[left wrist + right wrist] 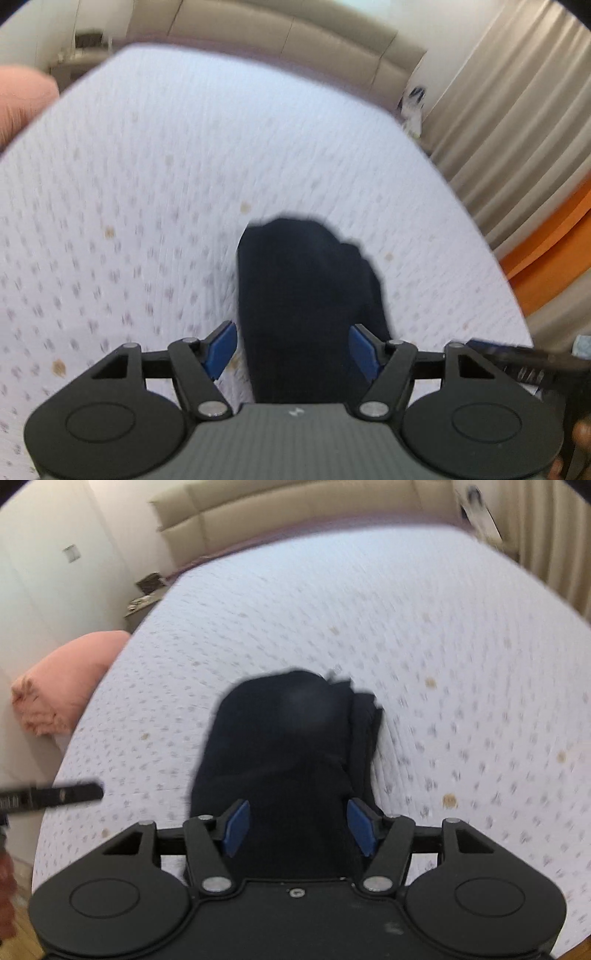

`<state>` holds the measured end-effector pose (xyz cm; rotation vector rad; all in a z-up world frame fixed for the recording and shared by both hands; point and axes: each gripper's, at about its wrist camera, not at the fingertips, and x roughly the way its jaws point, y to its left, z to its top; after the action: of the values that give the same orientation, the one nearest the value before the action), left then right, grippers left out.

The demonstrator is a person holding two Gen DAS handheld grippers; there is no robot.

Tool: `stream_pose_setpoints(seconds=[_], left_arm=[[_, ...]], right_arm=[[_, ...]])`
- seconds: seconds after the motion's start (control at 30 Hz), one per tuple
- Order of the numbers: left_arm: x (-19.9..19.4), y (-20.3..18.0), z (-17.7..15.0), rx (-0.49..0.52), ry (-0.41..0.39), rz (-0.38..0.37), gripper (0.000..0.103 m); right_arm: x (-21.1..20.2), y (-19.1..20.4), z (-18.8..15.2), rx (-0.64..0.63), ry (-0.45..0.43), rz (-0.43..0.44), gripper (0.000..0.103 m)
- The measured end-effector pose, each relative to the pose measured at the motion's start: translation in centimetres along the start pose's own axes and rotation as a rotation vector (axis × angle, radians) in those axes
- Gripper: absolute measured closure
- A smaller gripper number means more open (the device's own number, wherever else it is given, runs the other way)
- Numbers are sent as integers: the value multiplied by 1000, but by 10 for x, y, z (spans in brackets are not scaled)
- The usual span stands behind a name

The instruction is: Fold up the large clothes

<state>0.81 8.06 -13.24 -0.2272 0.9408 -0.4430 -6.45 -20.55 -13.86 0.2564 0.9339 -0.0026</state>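
**Dark garment folded on the bed, both grippers open above it**

The dark garment [306,295] lies as a compact folded bundle on the white patterned bedspread [147,184], its long axis running away from both cameras toward the headboard [295,513]. The left gripper [293,350] and right gripper [299,827] each hang over the bundle's near end — blue pads spread, pinching nothing. Neither looks clearly nearer. Judging by its shape, the fold is largely done.
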Motion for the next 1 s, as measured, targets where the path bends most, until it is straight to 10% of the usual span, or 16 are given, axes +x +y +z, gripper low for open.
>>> stream_pose_setpoints(seconds=[0.57, 1.0], left_arm=[[-124, -154, 45, 277, -151, 259, 24], [-121, -138, 51, 212, -94, 258, 10]], right_arm=[[-140, 75, 40, -129, -103, -166, 21], [-133, 79, 58, -149, -47, -264, 20]])
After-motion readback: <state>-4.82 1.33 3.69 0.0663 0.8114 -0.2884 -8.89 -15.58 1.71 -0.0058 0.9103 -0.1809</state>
